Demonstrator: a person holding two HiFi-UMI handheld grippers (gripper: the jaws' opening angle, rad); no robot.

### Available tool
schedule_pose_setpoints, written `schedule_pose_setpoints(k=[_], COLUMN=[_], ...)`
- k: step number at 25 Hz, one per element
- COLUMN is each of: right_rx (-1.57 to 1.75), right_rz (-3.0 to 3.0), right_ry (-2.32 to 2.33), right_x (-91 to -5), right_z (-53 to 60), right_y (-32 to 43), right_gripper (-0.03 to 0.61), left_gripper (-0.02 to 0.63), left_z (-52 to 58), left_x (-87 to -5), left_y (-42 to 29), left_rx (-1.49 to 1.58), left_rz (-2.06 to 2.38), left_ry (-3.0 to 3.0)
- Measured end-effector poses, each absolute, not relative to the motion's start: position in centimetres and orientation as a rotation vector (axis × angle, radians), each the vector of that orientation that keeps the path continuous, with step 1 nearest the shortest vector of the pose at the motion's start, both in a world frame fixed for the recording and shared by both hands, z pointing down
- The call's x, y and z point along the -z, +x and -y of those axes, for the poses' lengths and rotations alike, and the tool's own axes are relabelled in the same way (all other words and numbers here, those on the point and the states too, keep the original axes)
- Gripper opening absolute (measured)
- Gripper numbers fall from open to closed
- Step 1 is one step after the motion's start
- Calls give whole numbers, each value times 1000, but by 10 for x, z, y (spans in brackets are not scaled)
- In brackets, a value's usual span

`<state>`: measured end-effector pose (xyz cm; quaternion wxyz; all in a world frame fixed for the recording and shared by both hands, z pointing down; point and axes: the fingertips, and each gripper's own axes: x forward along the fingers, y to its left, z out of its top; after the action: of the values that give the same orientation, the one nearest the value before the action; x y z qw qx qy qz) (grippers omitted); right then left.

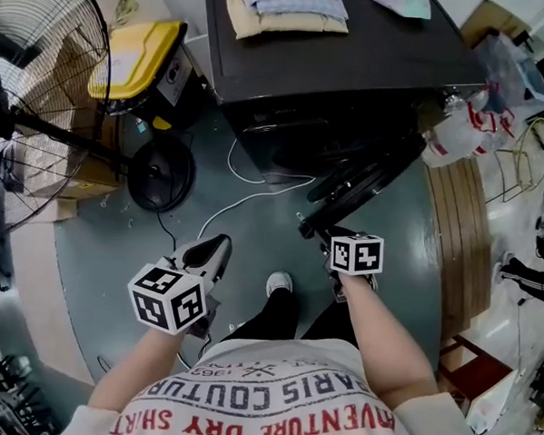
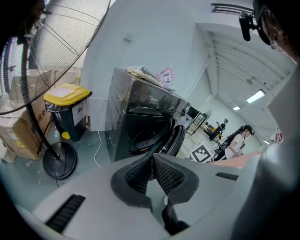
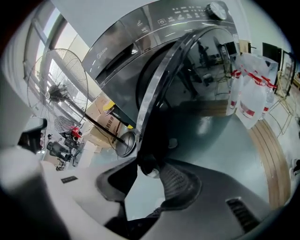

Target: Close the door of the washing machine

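The dark front-loading washing machine (image 1: 399, 55) stands at the top of the head view. Its round door (image 1: 365, 185) is swung out toward me, about half open. My right gripper (image 1: 310, 228) is at the door's free edge. In the right gripper view the door's rim (image 3: 154, 103) runs down between the pads, and the right gripper (image 3: 146, 168) is shut on it. My left gripper (image 1: 211, 252) hangs low at the left, apart from the machine. In its own view the left gripper (image 2: 152, 161) is shut and empty, facing the washing machine (image 2: 136, 112) and its door (image 2: 177, 138).
A standing fan (image 1: 41, 109) with a round black base (image 1: 161, 174) and a yellow-lidded bin (image 1: 139, 55) are at the left. A white cable (image 1: 255, 191) lies on the floor. Plastic bags (image 1: 458, 131) and a wooden board (image 1: 467, 231) are at the right. Folded clothes (image 1: 283, 8) lie on the machine.
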<state>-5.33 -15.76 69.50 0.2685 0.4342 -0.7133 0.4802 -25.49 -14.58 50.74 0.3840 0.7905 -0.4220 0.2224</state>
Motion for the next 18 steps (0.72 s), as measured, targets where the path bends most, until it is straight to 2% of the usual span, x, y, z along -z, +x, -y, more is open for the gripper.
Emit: schedule_pose_setpoints(k=[11, 18], right_rx=[-1103, -937], right_rz=[2071, 2119], right_ry=[1024, 997], right_x=[-689, -686], right_z=[222, 255], right_y=[-90, -86], right_gripper=[101, 90], left_gripper=[37, 37], left_z=[149, 151], left_x=[-513, -520], left_y=[-285, -296], left_rx=[-555, -552], left_rz=[1148, 1168], left_ry=[1962, 1934])
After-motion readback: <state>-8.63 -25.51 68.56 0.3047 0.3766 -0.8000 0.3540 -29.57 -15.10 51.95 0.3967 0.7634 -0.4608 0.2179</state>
